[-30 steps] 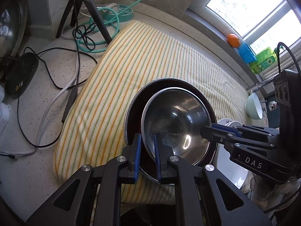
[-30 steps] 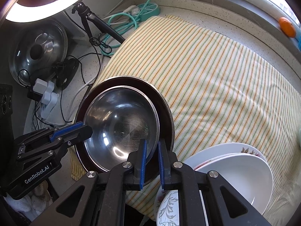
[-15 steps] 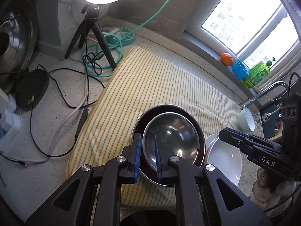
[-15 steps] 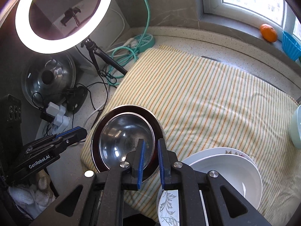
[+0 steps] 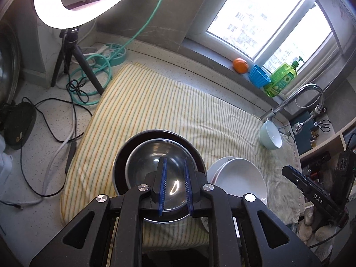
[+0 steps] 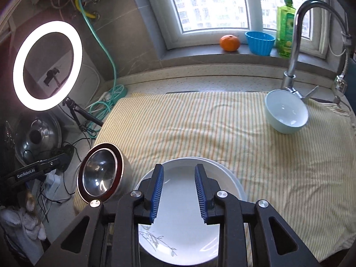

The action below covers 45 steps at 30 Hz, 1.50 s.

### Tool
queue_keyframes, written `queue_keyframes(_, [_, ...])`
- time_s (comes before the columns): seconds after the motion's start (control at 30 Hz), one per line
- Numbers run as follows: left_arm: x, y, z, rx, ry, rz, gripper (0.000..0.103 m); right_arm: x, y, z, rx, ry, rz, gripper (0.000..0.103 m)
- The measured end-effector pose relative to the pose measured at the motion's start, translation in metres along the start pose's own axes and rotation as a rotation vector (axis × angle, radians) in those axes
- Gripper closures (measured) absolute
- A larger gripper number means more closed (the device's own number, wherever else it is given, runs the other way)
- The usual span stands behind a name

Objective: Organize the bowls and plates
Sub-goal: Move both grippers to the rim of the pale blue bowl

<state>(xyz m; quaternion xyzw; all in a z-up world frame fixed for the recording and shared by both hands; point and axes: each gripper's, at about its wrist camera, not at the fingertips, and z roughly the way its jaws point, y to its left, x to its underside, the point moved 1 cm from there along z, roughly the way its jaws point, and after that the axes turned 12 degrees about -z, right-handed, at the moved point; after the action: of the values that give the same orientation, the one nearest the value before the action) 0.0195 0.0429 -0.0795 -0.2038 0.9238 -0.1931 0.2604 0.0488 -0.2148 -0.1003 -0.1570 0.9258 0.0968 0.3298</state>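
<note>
Between stacks: steel bowl nested, pale bowl left to gather

At left, our left gripper (image 5: 174, 185) hangs nearly shut and empty above the steel bowl (image 5: 155, 155) nested in the dark bowl (image 5: 121, 155). Rightward, our right gripper (image 6: 179, 194) is opening, empty, over the white plates (image 6: 189, 233). We judge the pale bowl (image 6: 287, 114) by the tap comes next.
</note>
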Motion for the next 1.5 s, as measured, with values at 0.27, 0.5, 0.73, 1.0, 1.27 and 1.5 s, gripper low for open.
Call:
queue_keyframes(0.27, [0.01, -0.055, 0.026, 0.06, 0.058, 0.05, 0.09, 0.004, -0.071, -0.015, 0.063, -0.046, 0.097, 0.076])
queue_keyframes(0.5, [0.014, -0.106, 0.057, 0.065, 0.076, 0.06, 0.09, 0.004, -0.14, -0.009, 0.081, -0.028, 0.13, 0.076])
queue_keyframes(0.73, [0.02, -0.163, 0.096, 0.072, 0.089, 0.075, 0.089, 0.002, -0.204, 0.009, 0.091, 0.009, 0.144, 0.076])
queue_keyframes(1.0, [0.028, -0.219, 0.147, 0.074, 0.127, 0.101, 0.089, -0.004, -0.246, 0.04, 0.05, 0.036, 0.147, 0.076])
queue_keyframes(1.27, [0.025, -0.25, 0.187, 0.058, 0.154, 0.123, 0.089, -0.015, -0.261, 0.066, 0.006, 0.043, 0.157, 0.076])
queue_keyframes(1.5, [0.02, -0.263, 0.21, 0.044, 0.175, 0.133, 0.089, -0.027, -0.269, 0.083, 0.003, 0.047, 0.165, 0.077])
